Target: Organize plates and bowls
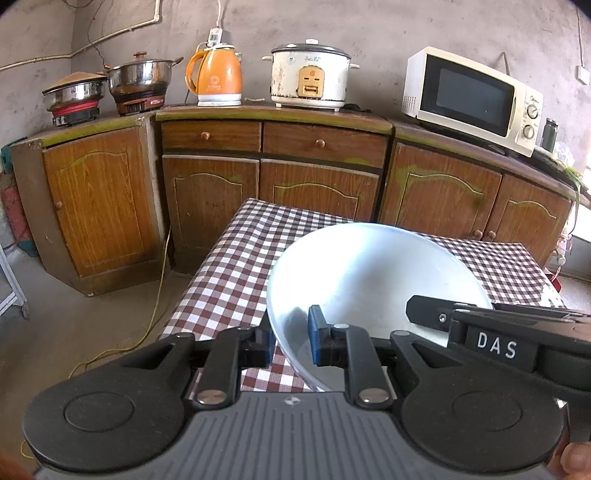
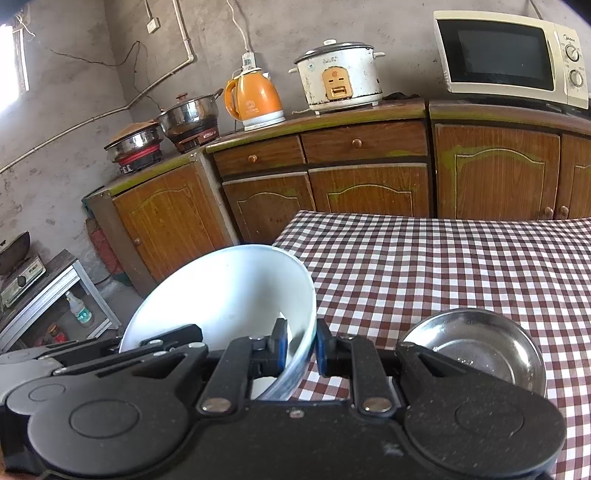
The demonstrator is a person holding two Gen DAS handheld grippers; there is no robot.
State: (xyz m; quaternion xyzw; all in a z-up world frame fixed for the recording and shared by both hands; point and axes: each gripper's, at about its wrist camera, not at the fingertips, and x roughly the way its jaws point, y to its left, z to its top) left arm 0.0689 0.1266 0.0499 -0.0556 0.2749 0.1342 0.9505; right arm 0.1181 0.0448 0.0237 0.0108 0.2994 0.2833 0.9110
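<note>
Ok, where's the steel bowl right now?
The steel bowl shows only in the right wrist view, at lower right on the checked tablecloth, just right of the right gripper, which grips the white bowl.

A rough grey plaster wall rises behind a run of brown wooden cabinets with drawers and arched doors. On the cabinets, from their left end, stand two steel pots, an orange kettle, a white rice cooker and a cream microwave. Before the cabinets stands a checked-cloth worktop; the floor left of them is bare concrete. Daylight enters at a window far left.
</note>
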